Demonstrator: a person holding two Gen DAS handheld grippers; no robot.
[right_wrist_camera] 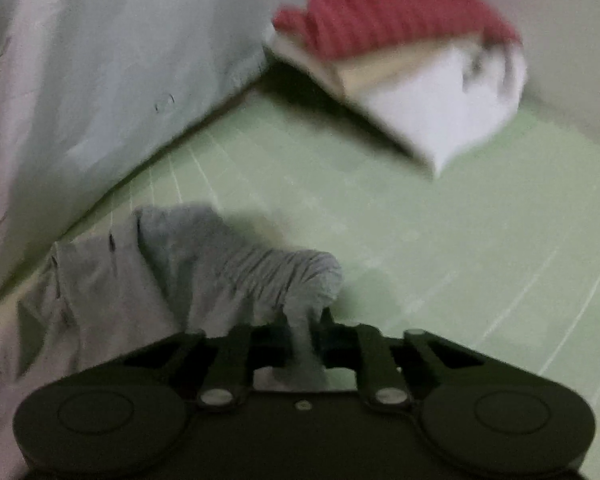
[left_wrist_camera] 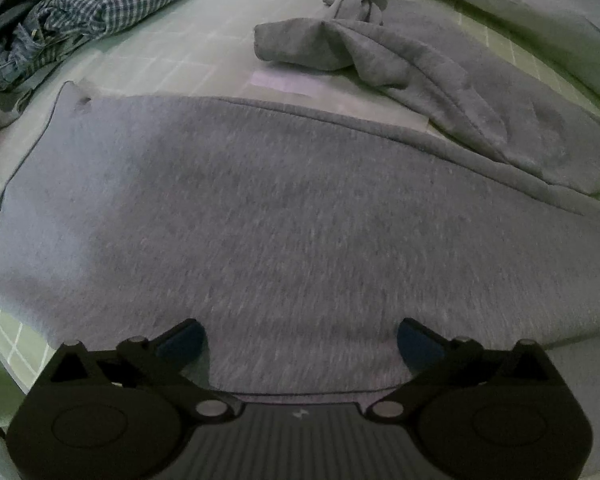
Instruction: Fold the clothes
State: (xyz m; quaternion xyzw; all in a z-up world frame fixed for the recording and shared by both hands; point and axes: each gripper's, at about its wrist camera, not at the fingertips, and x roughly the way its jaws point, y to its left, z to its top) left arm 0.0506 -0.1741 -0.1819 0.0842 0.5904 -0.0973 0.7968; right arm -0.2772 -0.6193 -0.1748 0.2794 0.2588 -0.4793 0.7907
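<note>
Bedroom: checked bedsheet [right_wrist_camera: 440, 240], pillow [right_wrist_camera: 100, 80]

Left gripper [left_wrist_camera: 300, 340]: matte black, round side housings, ribbed centre plate with small pale mark, silver pivot screws, dark blue fingertip pads; right gripper [right_wrist_camera: 300, 334]: same black build.

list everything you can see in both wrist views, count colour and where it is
grey garment: 1, grey, spread flat on the sheet below the left tool, one sleeve lying off to the right
grey cuff: 1, grey, bunched and pinched in the right tool
checked clothes: 1 crumpled heap, blue and white, top left of the left view
folded stack: 1, red on top, cream and white beneath, top right of the right view
sheet: 1, pale green with a white grid, under everything
pale bedding: 1, whitish, left side of the right view
left tool: 1, black, jaws wide, nothing between
right tool: 1, black, closed on the cuff
</note>
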